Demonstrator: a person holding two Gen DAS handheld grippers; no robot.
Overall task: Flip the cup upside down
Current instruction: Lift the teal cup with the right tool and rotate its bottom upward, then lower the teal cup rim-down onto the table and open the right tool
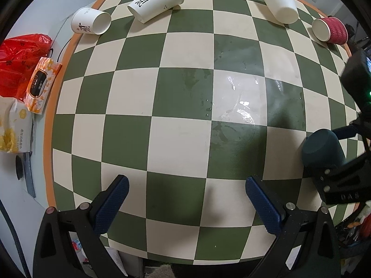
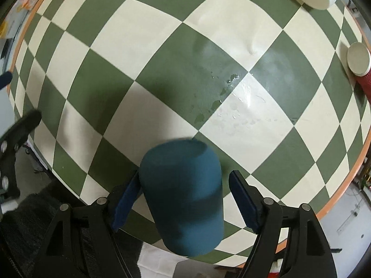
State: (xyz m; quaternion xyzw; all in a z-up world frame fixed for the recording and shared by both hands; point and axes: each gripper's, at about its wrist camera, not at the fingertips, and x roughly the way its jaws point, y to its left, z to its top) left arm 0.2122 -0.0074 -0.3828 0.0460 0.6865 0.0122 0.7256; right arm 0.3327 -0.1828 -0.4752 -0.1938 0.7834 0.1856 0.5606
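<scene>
A: Start at the right hand-held gripper (image 2: 185, 199). What is it doing?

B: In the right wrist view a dark teal, matte, rounded cup (image 2: 183, 199) sits between its blue-padded fingers (image 2: 126, 200). The left pad touches the cup's side; a narrow gap shows at the right pad, so I cannot tell whether the cup is truly clamped. The cup's closed end points to 12 o'clock and its edge is smeared by blur. Its mouth is hidden from the camera.

A: Is it resting on the desk?

B: Hard to say. It lies over the near edge of the green-and-cream checkered desk (image 2: 162, 74); contact underneath is hidden.

A: And the left wrist view?

B: The left hand-held gripper (image 1: 185, 203) has its fingers wide apart, holding nothing. At 3 o'clock the same teal cup (image 1: 322, 148) shows side-on in the other tool's black frame, partly cut off.

A: Anything only that view shows?

B: Two white printed paper cups lying on their sides, a small one (image 1: 91, 20) at 10 o'clock and a tall one (image 1: 156, 0) at 11. The plain white cup (image 1: 279, 2) and red ribbed cup (image 1: 330, 30) appear in both, cropped in the right view. A wet patch (image 1: 241, 99) glistens mid-desk.
</scene>
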